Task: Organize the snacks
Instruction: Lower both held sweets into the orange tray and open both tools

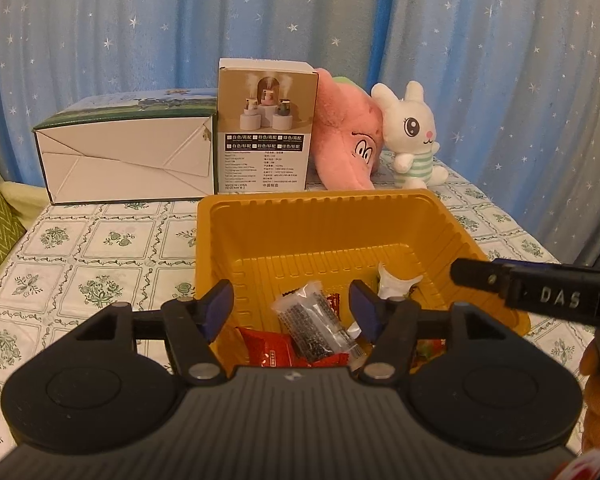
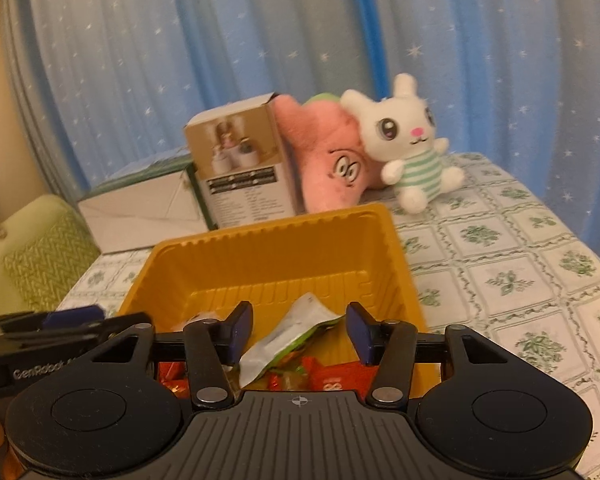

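A yellow plastic tray (image 1: 284,216) stands on the tablecloth and holds several snack packets. In the left wrist view I see a clear packet with dark contents (image 1: 316,324), a red packet (image 1: 268,348) and a white packet (image 1: 392,282). My left gripper (image 1: 292,312) is open and empty above the tray's near edge. In the right wrist view the tray (image 2: 260,248) holds a white-and-green packet (image 2: 284,340) and red packets (image 2: 332,376). My right gripper (image 2: 300,332) is open and empty over them. The right gripper's finger (image 1: 532,288) enters the left view from the right.
Behind the tray stand a white folded carton (image 1: 128,160), a humidifier box (image 1: 264,128), a pink plush (image 1: 344,140) and a white rabbit plush (image 1: 412,132). A green cushion (image 2: 48,264) lies left of the table. Blue starred curtains hang behind.
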Available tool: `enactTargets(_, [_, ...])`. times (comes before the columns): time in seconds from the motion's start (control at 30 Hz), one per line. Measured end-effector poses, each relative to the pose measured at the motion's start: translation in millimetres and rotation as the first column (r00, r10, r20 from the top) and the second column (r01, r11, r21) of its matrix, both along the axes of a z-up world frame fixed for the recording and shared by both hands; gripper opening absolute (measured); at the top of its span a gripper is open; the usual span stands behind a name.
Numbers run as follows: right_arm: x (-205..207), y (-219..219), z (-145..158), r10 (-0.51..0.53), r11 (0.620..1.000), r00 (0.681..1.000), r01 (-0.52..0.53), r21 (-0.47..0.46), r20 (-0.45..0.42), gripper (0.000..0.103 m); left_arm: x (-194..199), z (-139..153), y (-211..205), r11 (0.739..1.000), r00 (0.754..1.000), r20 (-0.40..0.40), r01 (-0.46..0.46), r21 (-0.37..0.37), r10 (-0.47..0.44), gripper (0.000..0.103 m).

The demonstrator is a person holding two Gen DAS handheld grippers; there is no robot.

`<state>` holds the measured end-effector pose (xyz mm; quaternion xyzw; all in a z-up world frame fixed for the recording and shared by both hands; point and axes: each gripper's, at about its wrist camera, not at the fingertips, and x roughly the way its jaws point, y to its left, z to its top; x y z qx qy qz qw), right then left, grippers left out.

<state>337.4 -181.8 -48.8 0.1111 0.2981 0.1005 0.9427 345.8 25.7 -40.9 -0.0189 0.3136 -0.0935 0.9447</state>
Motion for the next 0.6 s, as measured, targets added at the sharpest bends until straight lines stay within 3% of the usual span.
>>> enactTargets(0.23, [-3.0,-20.5,1.9,-0.092,0.996,0.996,0.092,0.014,0.004,0.052,-7.3,-0.9,-4.7,1.0,1.0,0.015,0.008,0.015,-0.008,0.06])
enactTargets(0.4, [-12.7,-28.9,5.4,-0.137,0.991,0.99,0.137,0.001,0.024,0.052,-23.4,3.3,-15.8,0.997,0.997,0.077,0.008,0.08,-0.014,0.06])
enactTargets(0.6, [-26.7,-36.1,8.1,-0.159,0.987,0.987,0.159,0.0,0.023,0.052,-48.7,6.8,-24.5,0.996,0.994,0.101,0.035,0.082,-0.043,0.06])
